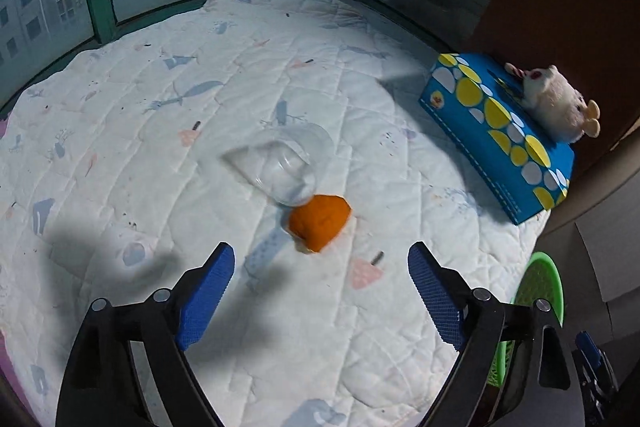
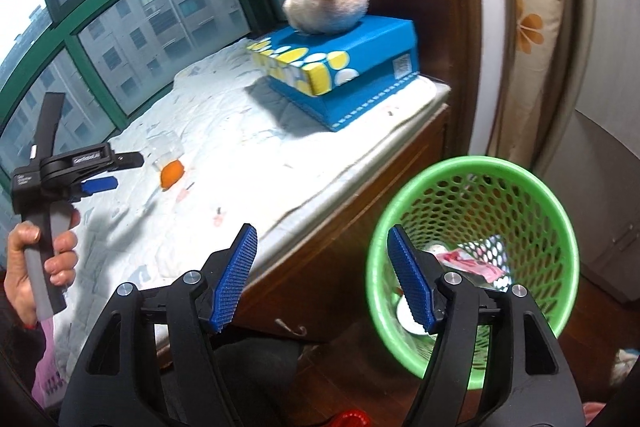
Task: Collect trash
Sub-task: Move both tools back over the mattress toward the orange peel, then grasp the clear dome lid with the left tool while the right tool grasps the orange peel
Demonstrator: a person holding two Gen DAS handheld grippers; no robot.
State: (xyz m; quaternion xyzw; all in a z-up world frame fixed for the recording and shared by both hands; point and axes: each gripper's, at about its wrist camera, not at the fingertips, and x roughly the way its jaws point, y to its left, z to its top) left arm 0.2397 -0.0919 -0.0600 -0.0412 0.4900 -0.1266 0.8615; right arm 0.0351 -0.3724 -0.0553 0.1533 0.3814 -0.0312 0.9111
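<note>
a white quilted pad (image 1: 160, 75) printed with pale blue and pink figures covers the window seat, with green-framed windows (image 2: 68, 27) behind it. at its far right end sits a blue tissue box (image 1: 496, 135) with yellow and white dots, and a white plush toy (image 1: 556, 103) rests on top of it. on the floor beside the seat stands a green mesh basket (image 2: 520, 183), already holding a pink wrapper (image 2: 468, 263) and a few other scraps too small to make out. near the middle of the pad lies a clear plastic cup (image 1: 280, 167) on its side, touching a piece of orange peel (image 1: 320, 223) just in front of it. the left gripper (image 1: 320, 295) hovers over the pad just short of the peel, its blue pads spread wide and holding nothing. the right gripper (image 2: 322, 279) hangs by the basket's near rim, also wide apart and empty.
</note>
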